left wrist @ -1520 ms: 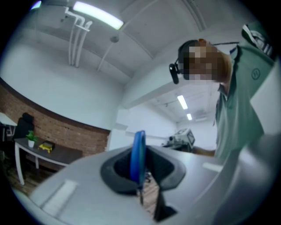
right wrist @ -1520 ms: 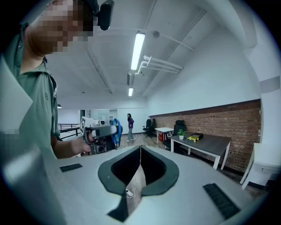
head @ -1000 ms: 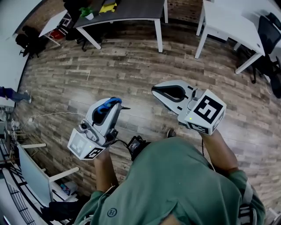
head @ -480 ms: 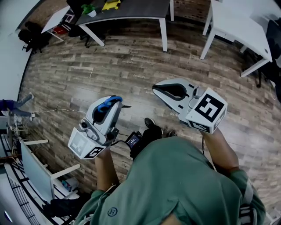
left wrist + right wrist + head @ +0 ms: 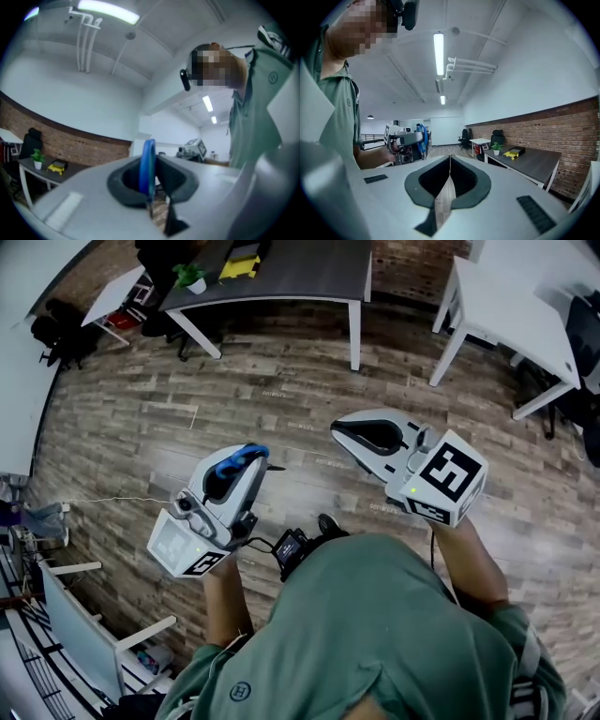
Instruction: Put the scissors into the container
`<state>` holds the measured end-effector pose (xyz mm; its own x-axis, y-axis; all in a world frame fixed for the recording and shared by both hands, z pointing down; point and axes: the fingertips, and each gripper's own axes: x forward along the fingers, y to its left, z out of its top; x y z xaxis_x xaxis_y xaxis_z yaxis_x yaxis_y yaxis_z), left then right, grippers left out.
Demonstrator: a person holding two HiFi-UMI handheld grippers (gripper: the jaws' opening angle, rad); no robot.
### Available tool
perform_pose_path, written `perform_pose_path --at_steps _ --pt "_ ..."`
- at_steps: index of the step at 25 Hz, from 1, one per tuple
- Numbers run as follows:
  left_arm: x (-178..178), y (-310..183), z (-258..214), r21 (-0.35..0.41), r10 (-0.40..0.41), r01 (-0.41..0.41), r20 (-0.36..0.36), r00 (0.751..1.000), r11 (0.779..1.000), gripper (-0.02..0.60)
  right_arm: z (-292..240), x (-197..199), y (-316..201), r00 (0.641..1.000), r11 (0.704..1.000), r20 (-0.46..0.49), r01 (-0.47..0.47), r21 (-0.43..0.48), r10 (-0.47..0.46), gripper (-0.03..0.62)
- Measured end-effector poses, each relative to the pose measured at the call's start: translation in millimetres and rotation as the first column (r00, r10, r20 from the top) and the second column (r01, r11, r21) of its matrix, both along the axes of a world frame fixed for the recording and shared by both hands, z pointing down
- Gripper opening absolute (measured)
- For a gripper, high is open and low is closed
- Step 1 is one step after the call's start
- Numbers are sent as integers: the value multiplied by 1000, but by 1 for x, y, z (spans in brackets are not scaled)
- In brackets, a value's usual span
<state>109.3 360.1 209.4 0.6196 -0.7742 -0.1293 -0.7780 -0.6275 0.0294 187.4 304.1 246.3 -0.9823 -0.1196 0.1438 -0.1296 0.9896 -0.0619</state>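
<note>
My left claw (image 5: 249, 463) is clamped on the scissors (image 5: 148, 161), jaws only slightly apart, with the blue handle loop standing up between the pads. My right claw (image 5: 449, 164) is closed, pads together, empty. Both are held up over the wood floor (image 5: 281, 390).

Green short-sleeved shirt (image 5: 375, 634), small round logo (image 5: 240, 694) near the collar. Black camera (image 5: 408, 14) on the head. Left gripper (image 5: 262, 461) and right gripper (image 5: 337, 429): white-grey shells, black jaw pads. Each has a white cube with black square markers, left cube (image 5: 183, 549), right cube (image 5: 448, 476), with a green LED nearby. Black cable (image 5: 258, 542) runs to a small black box (image 5: 291, 547) at the waist.
</note>
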Motion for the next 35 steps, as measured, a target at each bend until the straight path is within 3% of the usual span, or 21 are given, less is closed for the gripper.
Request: perform_pose_path --at_steps 11,21,35 --pt "-80 -46 5 7 18 -17 -47 999 1000 46 4 -77 -45 999 1000 -36 -8 7 9 6" --pt "-116 -106 17 -47 -87 85 -48 995 995 46 18 -117 -117 997 996 -32 73 -40 -75 6" --pt "-110 -229 9 -48 -207 206 -10 978 977 46 18 -127 -245 980 979 -4 200 -44 -200 6"
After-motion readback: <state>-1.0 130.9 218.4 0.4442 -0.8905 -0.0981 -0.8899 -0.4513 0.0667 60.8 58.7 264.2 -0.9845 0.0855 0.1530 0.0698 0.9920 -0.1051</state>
